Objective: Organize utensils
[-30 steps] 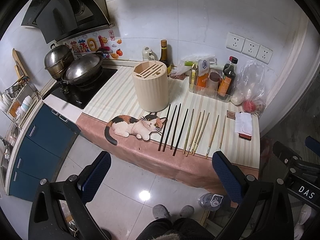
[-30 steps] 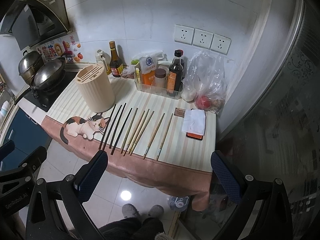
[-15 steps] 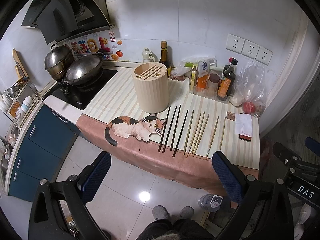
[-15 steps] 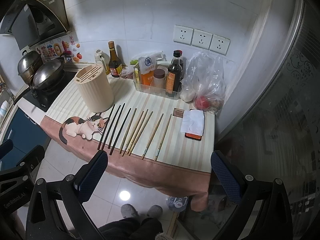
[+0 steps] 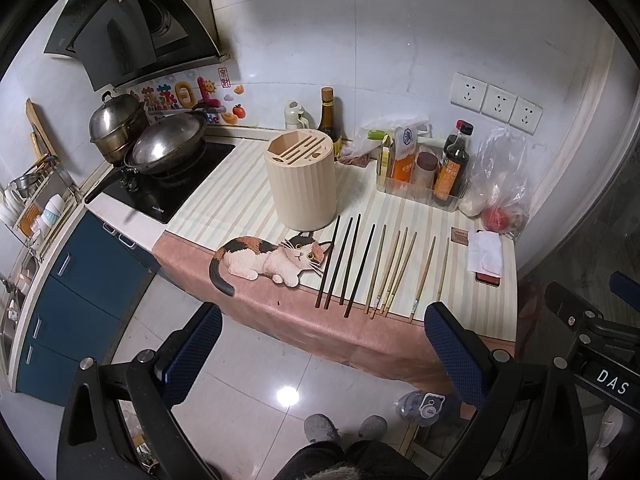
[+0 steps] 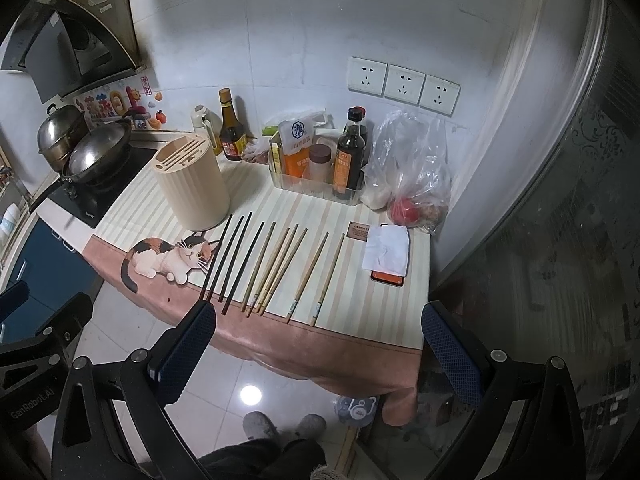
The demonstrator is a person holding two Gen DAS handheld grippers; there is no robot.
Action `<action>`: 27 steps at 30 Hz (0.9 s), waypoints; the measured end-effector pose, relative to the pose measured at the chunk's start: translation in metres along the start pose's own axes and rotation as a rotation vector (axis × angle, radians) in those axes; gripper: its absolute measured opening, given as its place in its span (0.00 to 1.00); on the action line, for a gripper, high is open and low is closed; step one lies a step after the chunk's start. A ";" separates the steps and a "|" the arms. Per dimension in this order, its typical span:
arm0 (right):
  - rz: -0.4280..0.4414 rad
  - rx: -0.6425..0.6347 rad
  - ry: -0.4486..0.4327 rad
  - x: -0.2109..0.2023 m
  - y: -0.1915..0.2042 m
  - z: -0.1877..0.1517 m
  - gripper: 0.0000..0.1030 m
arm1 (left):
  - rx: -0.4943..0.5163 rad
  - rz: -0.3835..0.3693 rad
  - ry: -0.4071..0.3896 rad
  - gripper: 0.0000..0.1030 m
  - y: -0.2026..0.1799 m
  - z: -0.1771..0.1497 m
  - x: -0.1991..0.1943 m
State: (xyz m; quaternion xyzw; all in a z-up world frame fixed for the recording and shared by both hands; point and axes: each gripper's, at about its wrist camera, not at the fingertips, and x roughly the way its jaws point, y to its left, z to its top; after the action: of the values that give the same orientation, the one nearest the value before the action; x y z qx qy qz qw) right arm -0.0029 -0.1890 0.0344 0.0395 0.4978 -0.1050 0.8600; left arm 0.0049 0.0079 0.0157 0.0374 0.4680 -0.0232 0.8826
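Both pairs of blue-padded fingers are spread wide and carry nothing: the left gripper hangs over the floor short of the counter edge, and the right gripper does the same alongside it, its left pad overlapping the near tips of the dark sticks in its own view but not touching them. Compared with a second ago, almost nothing has changed. The right view has drifted very slightly closer to the counter and the left view is as it was, so the sorting hasn't started yet. Out ahead, the row of four dark brown chopsticks and six pale bamboo chopsticks lies side by side on the striped cream tablecloth, tips at the pink border. Just behind the dark ones stands the cream ribbed cylindrical utensil holder, its slotted top empty, likely where they go. Beyond sit sauce bottles and a plastic bag.
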 end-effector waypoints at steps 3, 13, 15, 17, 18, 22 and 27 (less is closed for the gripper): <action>-0.002 -0.001 -0.008 -0.005 0.004 -0.003 1.00 | 0.000 -0.001 -0.001 1.00 0.000 0.000 0.000; 0.002 -0.003 -0.019 -0.009 0.007 -0.004 1.00 | 0.000 -0.001 -0.006 1.00 0.001 0.007 -0.002; 0.003 -0.003 -0.021 -0.010 0.006 -0.003 1.00 | 0.001 -0.001 -0.008 1.00 0.000 0.009 -0.002; 0.003 -0.003 -0.022 -0.010 0.007 -0.004 1.00 | 0.001 -0.003 -0.009 1.00 0.000 0.011 -0.003; 0.003 -0.003 -0.022 -0.010 0.007 -0.004 1.00 | 0.000 -0.003 -0.010 1.00 -0.001 0.012 -0.004; 0.002 0.000 -0.023 -0.010 0.007 -0.004 1.00 | 0.000 -0.010 -0.013 1.00 0.000 0.017 -0.011; -0.004 0.015 -0.019 -0.011 0.013 -0.003 1.00 | 0.004 -0.027 -0.031 1.00 0.005 0.021 -0.008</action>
State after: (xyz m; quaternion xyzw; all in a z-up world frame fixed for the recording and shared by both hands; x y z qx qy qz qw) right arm -0.0082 -0.1746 0.0415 0.0440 0.4889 -0.1108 0.8642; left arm 0.0182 0.0116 0.0340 0.0326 0.4547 -0.0368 0.8893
